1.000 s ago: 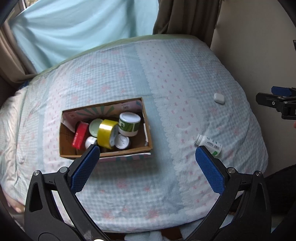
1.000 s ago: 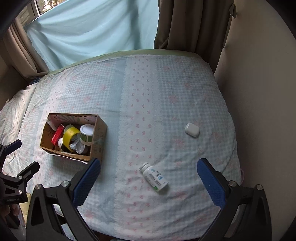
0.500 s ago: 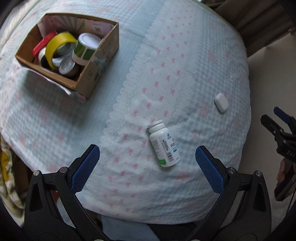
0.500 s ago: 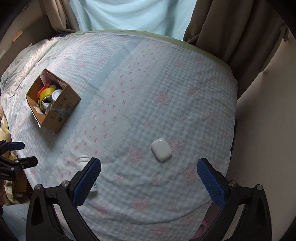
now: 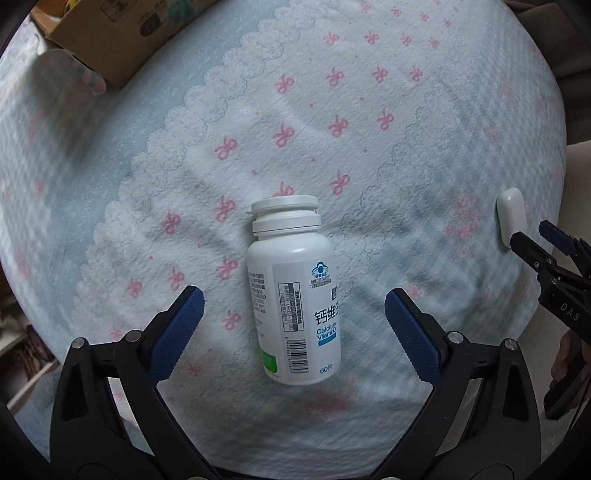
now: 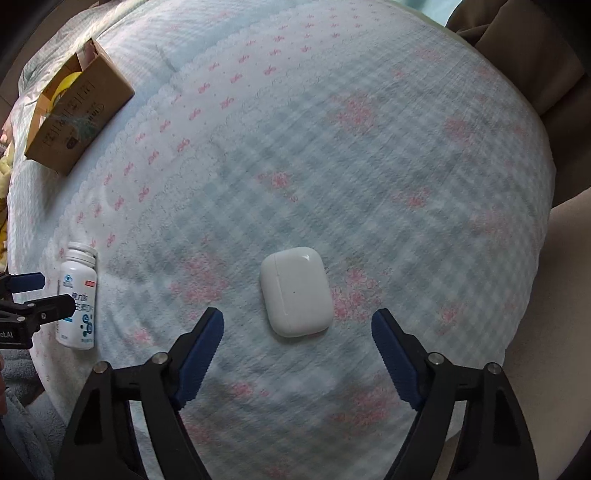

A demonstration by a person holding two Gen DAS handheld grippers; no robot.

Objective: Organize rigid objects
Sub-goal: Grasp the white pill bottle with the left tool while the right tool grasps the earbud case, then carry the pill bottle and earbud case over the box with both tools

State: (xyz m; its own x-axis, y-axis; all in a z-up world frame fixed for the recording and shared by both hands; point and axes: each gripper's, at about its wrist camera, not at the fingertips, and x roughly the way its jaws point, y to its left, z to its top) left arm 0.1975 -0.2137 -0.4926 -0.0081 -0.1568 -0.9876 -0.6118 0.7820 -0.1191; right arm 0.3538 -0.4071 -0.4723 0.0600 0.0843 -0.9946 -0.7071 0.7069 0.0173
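Observation:
A white pill bottle (image 5: 293,291) lies on its side on the bed, cap pointing away. My left gripper (image 5: 293,299) is open, its blue pads on either side of the bottle's lower body, not touching. A white earbud case (image 6: 294,291) lies flat on the bed. My right gripper (image 6: 297,321) is open just before the case, with the case between and slightly beyond the fingertips. The bottle also shows in the right wrist view (image 6: 78,295), the case in the left wrist view (image 5: 511,216). The cardboard box (image 6: 75,110) holding tape and jars sits far left.
The bed has a blue checked cover with pink bows (image 5: 332,129). The box corner (image 5: 110,33) is at the top left of the left wrist view. The bed's edge drops off at the right, by a beige wall (image 6: 569,277). Brown curtains (image 6: 517,37) hang behind.
Both grippers have come down close to the bed. The left one now straddles the pill bottle and the right one has closed in on the earbud case. Both stay open.

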